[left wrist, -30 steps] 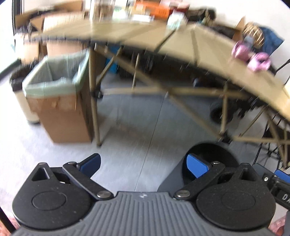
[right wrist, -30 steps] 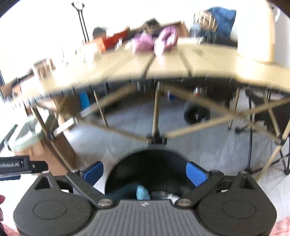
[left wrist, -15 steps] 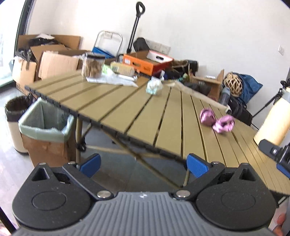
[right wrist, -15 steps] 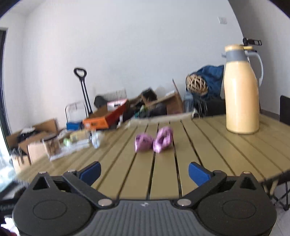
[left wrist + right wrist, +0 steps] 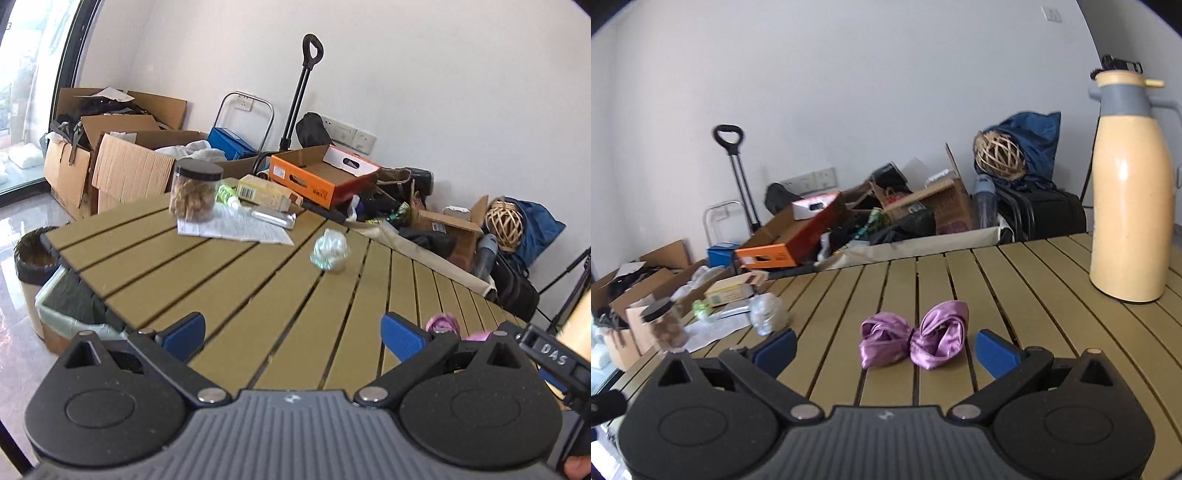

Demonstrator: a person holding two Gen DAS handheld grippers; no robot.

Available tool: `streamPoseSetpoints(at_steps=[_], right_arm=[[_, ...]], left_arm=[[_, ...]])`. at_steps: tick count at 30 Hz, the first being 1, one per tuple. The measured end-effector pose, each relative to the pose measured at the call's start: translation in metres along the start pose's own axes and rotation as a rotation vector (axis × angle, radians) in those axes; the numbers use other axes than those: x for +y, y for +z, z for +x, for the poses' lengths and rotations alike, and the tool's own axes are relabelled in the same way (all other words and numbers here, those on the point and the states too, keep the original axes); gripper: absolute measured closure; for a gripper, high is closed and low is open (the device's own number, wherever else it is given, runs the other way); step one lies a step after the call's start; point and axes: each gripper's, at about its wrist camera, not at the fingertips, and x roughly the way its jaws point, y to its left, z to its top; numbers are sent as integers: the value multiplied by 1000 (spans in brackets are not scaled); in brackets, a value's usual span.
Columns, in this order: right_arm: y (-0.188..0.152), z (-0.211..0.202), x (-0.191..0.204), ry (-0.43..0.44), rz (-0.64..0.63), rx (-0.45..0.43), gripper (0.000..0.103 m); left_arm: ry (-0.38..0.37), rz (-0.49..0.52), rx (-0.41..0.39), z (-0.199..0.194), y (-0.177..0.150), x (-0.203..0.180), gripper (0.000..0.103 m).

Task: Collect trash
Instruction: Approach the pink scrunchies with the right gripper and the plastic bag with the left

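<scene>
A crumpled silvery wrapper ball (image 5: 330, 250) lies mid-table on the slatted tan table (image 5: 229, 288); it also shows in the right wrist view (image 5: 767, 314). Two crumpled purple wrappers (image 5: 913, 339) lie side by side just ahead of my right gripper (image 5: 884, 346), which is open and empty over the table. They peek out behind the left gripper's right finger (image 5: 445, 325). My left gripper (image 5: 291, 334) is open and empty above the table's near edge. A lined cardboard bin (image 5: 70, 314) stands on the floor under the table's left corner.
A lidded jar (image 5: 194, 192) stands on papers (image 5: 236, 227) at the table's far left, with a box and tube behind. A tall yellow thermos (image 5: 1128, 195) stands at the right. A round bin (image 5: 31, 258), cardboard boxes and clutter line the wall.
Both grippers have risen from below the table to above its top and moved closer to the wrappers. Both stay open.
</scene>
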Motion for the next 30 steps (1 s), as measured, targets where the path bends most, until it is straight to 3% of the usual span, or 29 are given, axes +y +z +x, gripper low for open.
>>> streamPoseSetpoints(at_steps=[4, 13, 30], right_arm=[[11, 48, -5, -72, 39, 61, 0], [8, 128, -13, -88, 71, 165, 0], [-4, 179, -7, -100, 14, 272, 0]], left_arm=[[29, 14, -12, 25, 18, -6, 0], [58, 5, 8, 87, 45, -19, 0], [89, 172, 39, 172, 69, -50, 0]])
